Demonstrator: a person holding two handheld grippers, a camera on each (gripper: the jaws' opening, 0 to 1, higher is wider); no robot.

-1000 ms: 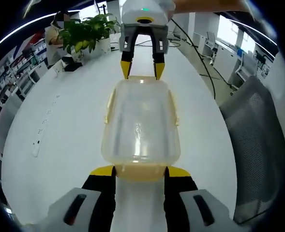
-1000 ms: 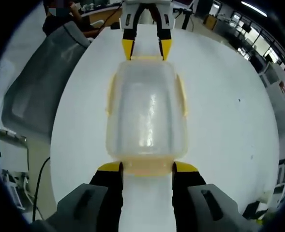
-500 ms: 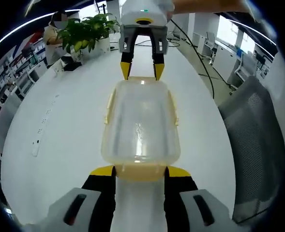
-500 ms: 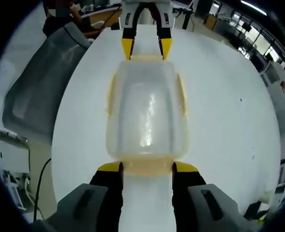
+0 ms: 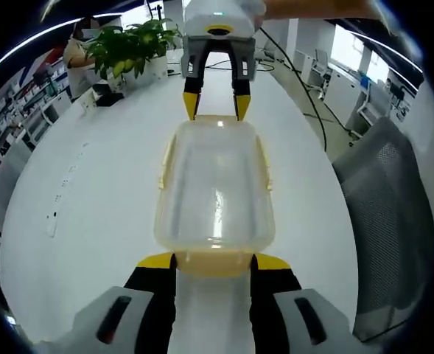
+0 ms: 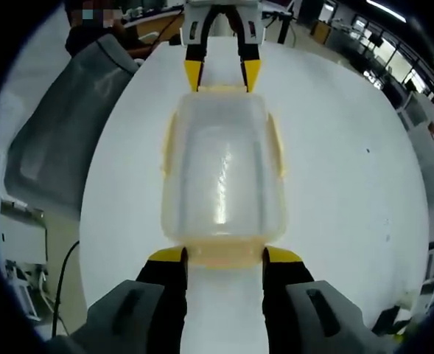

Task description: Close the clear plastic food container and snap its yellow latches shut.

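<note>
clear container (image 5: 215, 188) is staying put; left gripper (image 5: 213, 259) and right gripper (image 6: 221, 254) are keeping spread around its end latches, pressing unfinished.

Glossy clear plastic container (image 5: 214, 192), smooth matt white table (image 5: 99, 184), mesh-cloth chair (image 5: 393, 199).

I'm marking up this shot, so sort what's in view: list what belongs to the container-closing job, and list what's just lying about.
Part of the job:
- clear food container, lid on
- its yellow latches
- left hand-held gripper at one end
- right hand-held gripper at the opposite end

Just lying about:
- potted plant
- grey mesh chair
- black cable
- white table underneath
</note>
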